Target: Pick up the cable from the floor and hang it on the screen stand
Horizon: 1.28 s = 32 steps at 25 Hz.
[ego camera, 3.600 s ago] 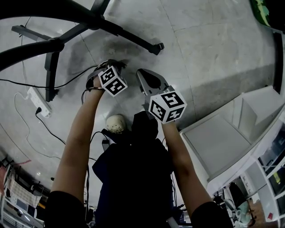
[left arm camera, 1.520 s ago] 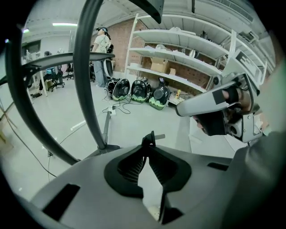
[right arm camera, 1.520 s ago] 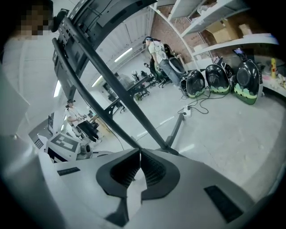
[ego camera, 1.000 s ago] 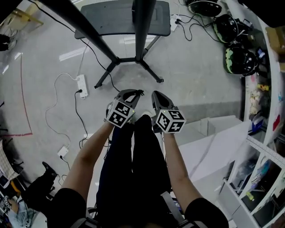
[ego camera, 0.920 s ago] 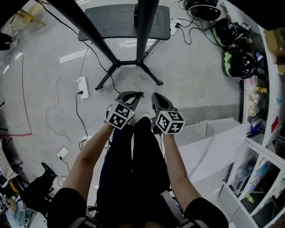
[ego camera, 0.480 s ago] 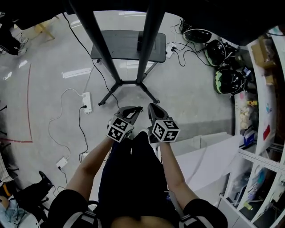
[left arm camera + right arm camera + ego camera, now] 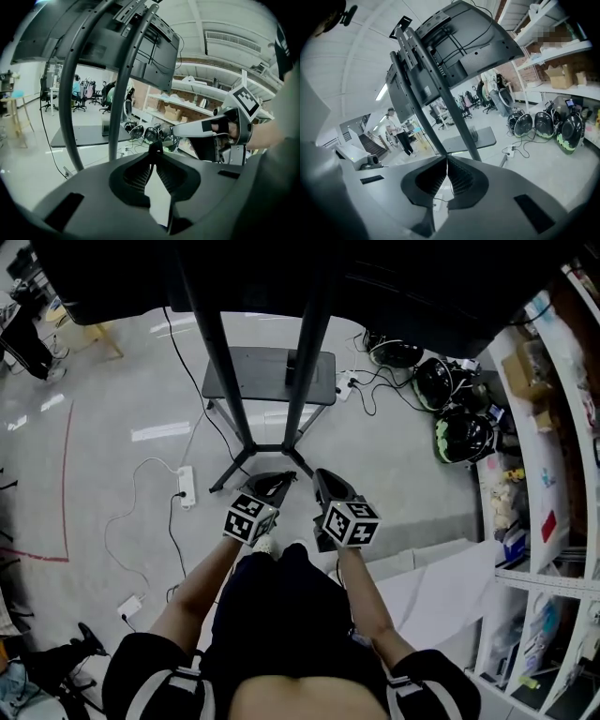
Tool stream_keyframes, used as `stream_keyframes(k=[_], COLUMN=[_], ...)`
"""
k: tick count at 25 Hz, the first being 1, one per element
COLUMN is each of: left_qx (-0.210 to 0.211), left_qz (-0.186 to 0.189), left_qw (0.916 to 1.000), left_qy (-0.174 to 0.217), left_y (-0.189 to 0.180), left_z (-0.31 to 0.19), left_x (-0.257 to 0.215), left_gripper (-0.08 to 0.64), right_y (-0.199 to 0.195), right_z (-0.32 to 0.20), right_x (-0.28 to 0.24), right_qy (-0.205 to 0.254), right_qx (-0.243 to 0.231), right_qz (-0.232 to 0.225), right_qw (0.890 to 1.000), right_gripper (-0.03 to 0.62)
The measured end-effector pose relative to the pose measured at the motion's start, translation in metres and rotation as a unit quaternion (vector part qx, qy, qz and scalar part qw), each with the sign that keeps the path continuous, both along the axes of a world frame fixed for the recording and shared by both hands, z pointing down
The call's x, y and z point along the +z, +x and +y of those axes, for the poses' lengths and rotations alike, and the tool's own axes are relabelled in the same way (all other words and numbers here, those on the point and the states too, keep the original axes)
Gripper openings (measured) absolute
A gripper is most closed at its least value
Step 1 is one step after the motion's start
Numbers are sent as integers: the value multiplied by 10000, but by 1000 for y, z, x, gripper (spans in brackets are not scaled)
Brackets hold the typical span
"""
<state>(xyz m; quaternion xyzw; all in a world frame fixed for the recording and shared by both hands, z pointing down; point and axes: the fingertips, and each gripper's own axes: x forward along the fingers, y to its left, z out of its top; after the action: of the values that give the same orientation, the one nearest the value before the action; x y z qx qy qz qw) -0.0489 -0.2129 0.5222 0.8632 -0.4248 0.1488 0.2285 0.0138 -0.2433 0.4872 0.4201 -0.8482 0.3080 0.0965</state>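
Two poles of the screen stand (image 7: pixel 302 362) rise straight ahead of the fingers. The dark screen (image 7: pixel 154 42) is mounted above, its back side facing the fingers. Shelving (image 7: pixel 553 474) runs well off to the right of the right fingers. The stand's flat base plate (image 7: pixel 258 376) sits on the floor (image 7: pixel 94 437), beyond and below the fingertips. Helmets (image 7: pixel 459 432) lie on the floor ahead-right of the right fingers. Left gripper (image 7: pixel 287 477) and right gripper (image 7: pixel 320 473) are close side by side, not touching, both aimed at the stand. Power strip (image 7: pixel 185 486) is on the floor, left of the left fingers. Cable (image 7: pixel 154 147): left fingers closed on it, dark bit pinched right at the tips. Right fingers closed too, with a thin strand of cable trailing down between them. The gripped part is off the floor, short of the stand.
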Motion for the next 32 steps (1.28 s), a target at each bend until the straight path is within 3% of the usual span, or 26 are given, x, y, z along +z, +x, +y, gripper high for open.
stream_keyframes(k=[8, 12, 16, 32], left_qx=[-38, -218, -373, -453], left_qz=[343, 536, 721, 695], left_qw=[9989, 9971, 9948, 9899], left_qy=[304, 485, 616, 1146], left_y=[-4, -10, -15, -34], left_z=[-1, -8, -11, -39], left_x=[-64, -93, -114, -181], left_gripper=[46, 46, 46, 46], right_y=[-6, -8, -11, -33], right_z=[-7, -11, -8, -34], right_x=[-71, -104, -117, -185], right_qy=[610, 1021, 1147, 1956], right_qx=[51, 54, 47, -298], right_qz=[52, 4, -52, 331], right_qw=[9981, 9948, 9934, 9797], right_gripper=[25, 25, 25, 25])
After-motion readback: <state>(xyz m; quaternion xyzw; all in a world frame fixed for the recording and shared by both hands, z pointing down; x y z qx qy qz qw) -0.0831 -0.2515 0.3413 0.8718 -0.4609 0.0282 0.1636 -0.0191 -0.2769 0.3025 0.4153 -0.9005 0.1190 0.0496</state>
